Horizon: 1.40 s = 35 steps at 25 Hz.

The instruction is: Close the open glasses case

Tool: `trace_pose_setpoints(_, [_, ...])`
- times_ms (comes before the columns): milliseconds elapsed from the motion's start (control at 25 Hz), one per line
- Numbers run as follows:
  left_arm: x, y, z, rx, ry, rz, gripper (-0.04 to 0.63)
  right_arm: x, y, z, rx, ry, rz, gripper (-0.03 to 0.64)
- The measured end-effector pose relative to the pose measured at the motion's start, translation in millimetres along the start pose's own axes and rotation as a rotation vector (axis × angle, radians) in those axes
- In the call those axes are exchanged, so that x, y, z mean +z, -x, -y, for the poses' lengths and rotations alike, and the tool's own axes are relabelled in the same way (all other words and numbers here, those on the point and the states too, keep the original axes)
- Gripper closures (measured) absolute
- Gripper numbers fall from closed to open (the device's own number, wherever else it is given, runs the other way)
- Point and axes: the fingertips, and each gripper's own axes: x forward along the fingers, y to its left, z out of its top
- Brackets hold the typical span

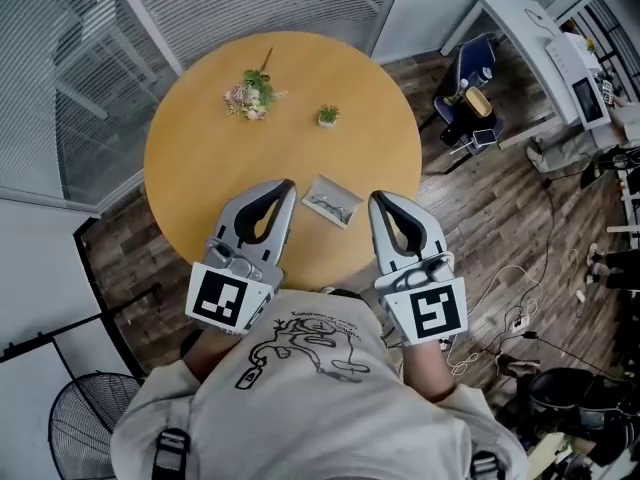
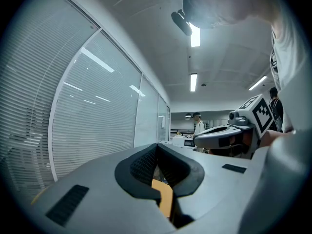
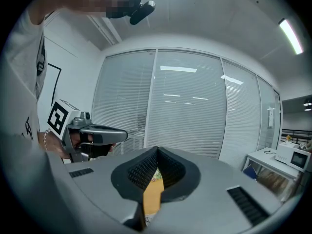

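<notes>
Hovering low over the near edge of the round wooden table, both grippers are lined up and pointing across it, and the open glasses case sits right between them, close to that near edge. The left gripper has its jaws pressed tip to tip with nothing caught in them, and the right gripper matches it, pads together and empty. The case lies flat and spread open, pale grey, with what looks like a pair of glasses resting inside; which half is the lid is hard to call from up here. Farther off, toward the far edge, a sprig of flowers and a tiny potted plant stand well apart from the action. Now, the handling: this looks like a light, stiff-shelled case on smooth wood, so it will likely skate away if pushed from one side only. Best bet is to steady the base half with one gripper and nudge or pinch the free long edge of the lid with the other, folding it over the hinge gently, since the glasses inside are fragile.
</notes>
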Motion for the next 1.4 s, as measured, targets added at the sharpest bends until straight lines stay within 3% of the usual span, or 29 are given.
trace_pose_setpoints(80, [-2.8,0.5,-6.0,-0.004,0.012,0.011,0.575,-1.0,-7.2,-0.6,-0.019,-0.015,0.025,0.609])
trace_pose_setpoints(320, [-11.3,6.5,-18.7,-0.014,0.015,-0.004,0.575,-11.2,-17.5,-10.5,-0.01,0.022,-0.051,0.609])
trace_pose_setpoints(520, [-11.3,2.1,-21.5,-0.008,0.022,0.008,0.575,0.1,-25.0,-10.0,-0.027,-0.01,0.032,0.609])
trace_pose_setpoints(720, [-13.2,-2.7,-21.8,0.002,0.035,0.027,0.575,-9.0,-26.2,-7.2,0.0,0.034,-0.025,0.607])
trace_pose_setpoints(880, [-26.2,-5.0,-24.1,-0.007,0.028,0.002,0.575,-4.5,-31.1,-3.5,-0.019,0.011,0.035,0.609])
trace_pose_setpoints(1400, [-54.4,-15.1,-31.7,-0.02,0.038,0.018,0.575,-34.9,-48.2,-2.1,0.003,0.041,-0.025,0.607])
